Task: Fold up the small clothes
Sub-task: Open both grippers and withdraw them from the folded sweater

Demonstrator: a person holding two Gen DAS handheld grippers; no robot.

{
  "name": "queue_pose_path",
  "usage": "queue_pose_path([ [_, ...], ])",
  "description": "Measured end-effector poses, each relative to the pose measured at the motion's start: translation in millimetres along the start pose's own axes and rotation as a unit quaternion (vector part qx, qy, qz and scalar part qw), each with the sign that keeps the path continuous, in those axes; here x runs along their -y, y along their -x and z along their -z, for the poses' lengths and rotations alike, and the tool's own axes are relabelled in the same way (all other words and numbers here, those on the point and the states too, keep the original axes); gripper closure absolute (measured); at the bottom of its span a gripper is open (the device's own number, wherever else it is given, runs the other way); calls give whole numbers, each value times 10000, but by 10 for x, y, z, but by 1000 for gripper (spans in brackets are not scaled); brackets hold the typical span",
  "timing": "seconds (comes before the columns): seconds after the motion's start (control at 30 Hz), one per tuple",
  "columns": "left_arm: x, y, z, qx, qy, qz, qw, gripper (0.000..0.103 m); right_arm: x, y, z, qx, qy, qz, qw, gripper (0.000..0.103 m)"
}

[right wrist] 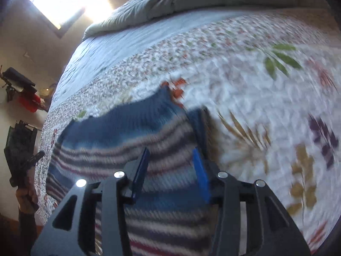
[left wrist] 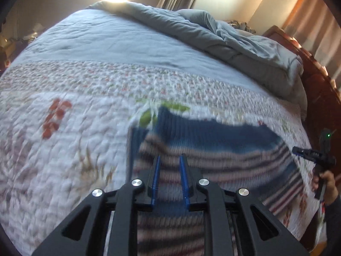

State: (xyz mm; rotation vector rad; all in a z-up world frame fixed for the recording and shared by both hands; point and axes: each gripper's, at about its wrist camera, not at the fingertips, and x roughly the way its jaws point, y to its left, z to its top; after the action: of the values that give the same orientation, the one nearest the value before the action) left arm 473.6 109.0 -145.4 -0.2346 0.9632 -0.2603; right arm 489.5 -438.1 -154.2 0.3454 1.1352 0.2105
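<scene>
Sweater: a small knitted sweater (left wrist: 213,149), blue at the top, with grey, white and red stripes below, lies flat on the floral quilt (left wrist: 64,149) near the bed's close edge.
Long axis: its collar end points up the bed toward the bunched grey duvet (left wrist: 213,34), its striped body runs back toward the grippers; the pictures are blurred, so the hem cannot be made out.
Sleeve: one blue fold sticks out at its side, left in the left view, right in the right view.
Left gripper (left wrist: 170,157): blue fingers a narrow gap apart above the stripes, nothing pinched; released.
Right gripper (right wrist: 170,151): jaws wider, hanging over the striped part, nothing between the pads; released.
Only in the left view: the wooden bed frame (left wrist: 315,68) on the right, and the person's right hand (left wrist: 328,183) holding its tool at the edge.
Only in the right view: the bright window (right wrist: 59,0), a red thing on a shelf (right wrist: 28,103), and the left hand (right wrist: 24,194) gripping its handle.
</scene>
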Motion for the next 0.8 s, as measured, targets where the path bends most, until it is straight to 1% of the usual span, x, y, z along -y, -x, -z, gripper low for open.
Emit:
queue_pose_path([
  [0.07, -23, 24, 263, -173, -65, 26, 9998, 86, 127, 83, 232, 13, -123, -51, 9999, 54],
  [0.1, -23, -4, 401, -327, -144, -69, 9993, 86, 196, 68, 346, -126, -226, -138, 9996, 53],
  [0.13, -46, -44, 496, -413, -174, -166, 9989, 86, 226, 45, 376, -203, -251, -148, 9994, 53],
  [0.17, -95, -97, 585, -504, -88, -222, 9984, 86, 246, 15, 429, -254, -261, -89, 9993, 53],
  [0.23, -169, -162, 678, -545, 49, -236, 9982, 87, 271, -88, 516, -440, -200, 87, 9988, 56],
  [0.27, -213, -196, 696, -565, 183, -178, 9981, 87, 284, -129, 545, -445, -157, 239, 9986, 56],
  [0.3, -239, -203, 695, -559, 229, -172, 9980, 88, 307, -131, 547, -429, -147, 251, 9987, 55],
  [0.4, -219, -133, 668, -456, 279, -216, 9983, 88, 294, 9, 545, -279, -219, 304, 9989, 56],
  [0.43, -196, -70, 677, -374, 279, -249, 9986, 88, 266, 108, 551, -184, -189, 302, 9992, 59],
  [0.47, -172, 26, 690, -247, 287, -295, 9988, 88, 204, 266, 588, 33, -114, 266, 9996, 59],
  [0.53, -12, 347, 778, 311, 168, -376, 9987, 88, 77, 494, 700, 344, 61, 58, 9994, 59],
  [0.57, 93, 465, 844, 509, 25, -393, 9979, 88, 14, 561, 761, 420, 139, -86, 9990, 59],
  [0.6, 221, 559, 919, 661, -103, -262, 9974, 88, -54, 577, 841, 411, 195, -220, 9987, 59],
  [0.63, 327, 580, 988, 692, -195, -96, 9974, 88, -93, 544, 904, 328, 230, -313, 9987, 59],
  [0.67, 405, 550, 1027, 629, -280, -33, 9976, 87, -127, 460, 981, 219, 248, -348, 9988, 59],
  [0.73, 554, 397, 1144, 414, -426, -41, 9982, 86, -102, 320, 1076, 106, 212, -246, 9994, 61],
  [0.77, 548, 316, 1177, 325, -370, -67, 9988, 86, -36, 227, 1121, 63, 55, -189, 9998, 62],
  [0.8, 490, 202, 1226, 154, -188, -64, 9997, 86, 21, 179, 1151, 53, -56, -167, 9998, 68],
])
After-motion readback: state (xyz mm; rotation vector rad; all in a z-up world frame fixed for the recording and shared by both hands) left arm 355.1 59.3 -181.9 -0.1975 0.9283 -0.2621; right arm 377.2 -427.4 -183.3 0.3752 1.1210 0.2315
